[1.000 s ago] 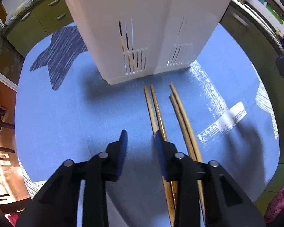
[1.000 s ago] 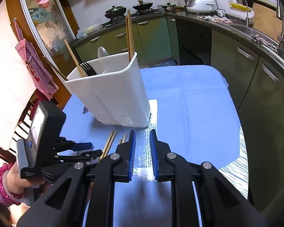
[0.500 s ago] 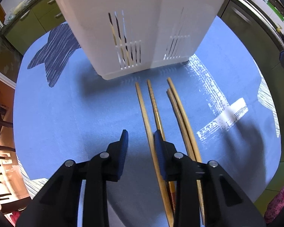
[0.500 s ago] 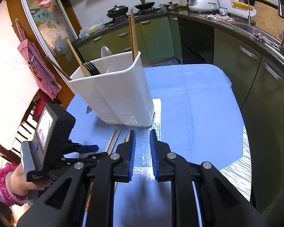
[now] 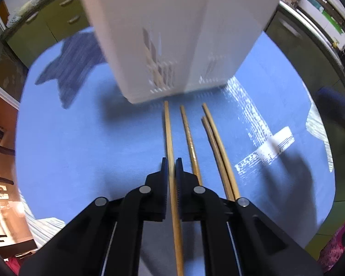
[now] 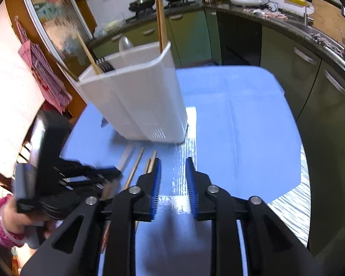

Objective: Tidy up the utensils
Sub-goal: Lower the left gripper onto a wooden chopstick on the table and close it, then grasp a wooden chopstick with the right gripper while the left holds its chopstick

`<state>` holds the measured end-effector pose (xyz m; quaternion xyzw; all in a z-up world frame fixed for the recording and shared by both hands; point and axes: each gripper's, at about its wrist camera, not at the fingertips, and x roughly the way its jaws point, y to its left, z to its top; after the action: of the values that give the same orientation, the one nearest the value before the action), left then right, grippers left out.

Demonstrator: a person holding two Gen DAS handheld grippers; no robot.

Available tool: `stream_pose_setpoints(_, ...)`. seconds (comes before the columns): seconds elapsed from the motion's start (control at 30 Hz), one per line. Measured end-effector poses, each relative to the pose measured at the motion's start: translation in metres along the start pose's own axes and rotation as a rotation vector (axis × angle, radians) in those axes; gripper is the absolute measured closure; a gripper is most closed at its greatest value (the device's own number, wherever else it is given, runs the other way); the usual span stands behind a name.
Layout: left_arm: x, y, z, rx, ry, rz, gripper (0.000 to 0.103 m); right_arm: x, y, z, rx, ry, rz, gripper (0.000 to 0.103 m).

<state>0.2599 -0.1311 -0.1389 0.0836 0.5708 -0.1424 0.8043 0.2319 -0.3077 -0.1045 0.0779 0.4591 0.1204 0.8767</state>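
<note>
Left gripper [image 5: 171, 169] now clamps chopstick [image 5: 168, 128]; right gripper [image 6: 172, 172] open; only right cam shows caddy [image 6: 135, 96] contents

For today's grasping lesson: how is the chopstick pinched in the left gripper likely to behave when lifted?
The chopstick looks like thin, straight wood, so probably stiff and light. The left gripper pinches it partway along with a long stretch ahead, so it may pivot or droop. Being slender and smooth-looking, it could slip between the pads.

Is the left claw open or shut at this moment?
Shut. The left claw has its pads pressed against the leftmost chopstick on the blue tablecloth; three other chopsticks lie loose beside it.
</note>
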Motion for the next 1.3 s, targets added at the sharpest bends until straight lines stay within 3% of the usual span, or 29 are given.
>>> stream_pose_setpoints(0.43, -0.101, 0.034, -0.028, -0.038, -0.273, -0.023, 0.097, 0.073, 0.03, -0.01, -0.044, 0.164, -0.021, 0.081)
stream_pose_setpoints(0.5, -0.11, 0.036, -0.031, -0.033, -0.287, -0.032, 0.097, 0.083, 0.035, -0.01, -0.051, 0.185, -0.044, 0.086)
stream_pose_setpoints(0.77, -0.127, 0.033, -0.045, 0.002, -0.316, -0.055, 0.097, 0.094, 0.045, -0.016, -0.045, 0.201, -0.04, 0.086)
stream_pose_setpoints(1.3, -0.132, 0.034, -0.05, 0.027, -0.33, -0.063, 0.097, 0.122, 0.072, -0.016, -0.118, 0.246, -0.141, 0.09)
